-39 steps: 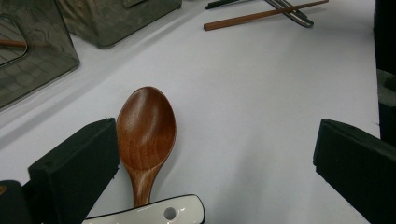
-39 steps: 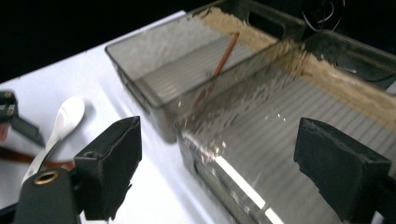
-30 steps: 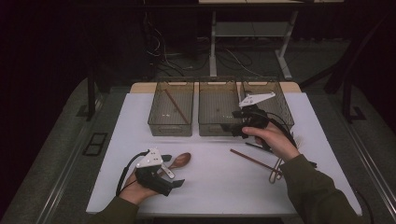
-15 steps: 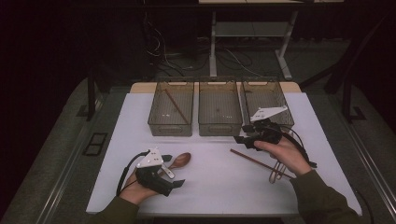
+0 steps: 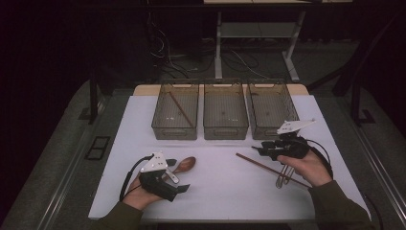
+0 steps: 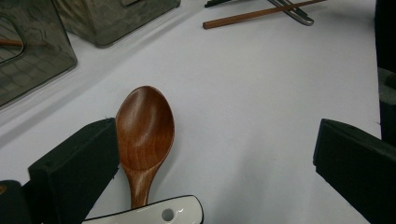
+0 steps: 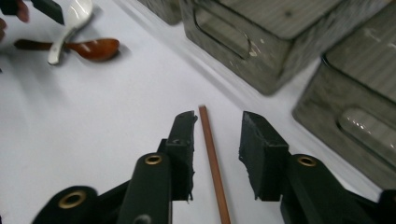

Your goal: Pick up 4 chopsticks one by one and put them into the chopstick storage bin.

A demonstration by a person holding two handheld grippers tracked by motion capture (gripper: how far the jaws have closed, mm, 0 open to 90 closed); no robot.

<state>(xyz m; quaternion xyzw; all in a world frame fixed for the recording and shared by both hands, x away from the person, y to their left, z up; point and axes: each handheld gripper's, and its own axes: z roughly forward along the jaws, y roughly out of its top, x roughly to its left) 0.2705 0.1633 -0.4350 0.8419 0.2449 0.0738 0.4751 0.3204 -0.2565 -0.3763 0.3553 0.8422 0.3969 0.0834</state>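
The right gripper (image 7: 215, 140) stands over the near end of a thin wooden chopstick (image 7: 211, 156) with its jaws part-way in, one pad on either side of the stick and neither touching it. They have just been closing, with the chopstick between them but not yet pinched.

The chopstick serves as the landmark. It lies flat on the white table sheet (image 5: 225, 191), slanting from its free end toward the person's right hand (image 5: 306, 165). A metal utensil with a looped handle (image 5: 283, 175) lies across its nearer part, touching or all but touching it.

The stick looks light, stiff and slender, with a smooth finish, so it will likely roll or slip if the pads meet it off-centre. The best hold seems to be just back from the free end, where the jaws already stand and well clear of the metal utensil. A pinch square across the shaft should keep it from twisting.

To the chopstick's left, well apart, a brown wooden spoon (image 6: 144, 133) and a white ceramic spoon (image 6: 154, 213) lie touching, by the left gripper (image 6: 224, 154). That gripper's jaws stand wide and hold nothing.

Beyond the chopstick stand three mesh bins (image 5: 225, 111) in a row. The leftmost holds another wooden stick (image 5: 181, 109), which suggests where this one belongs.
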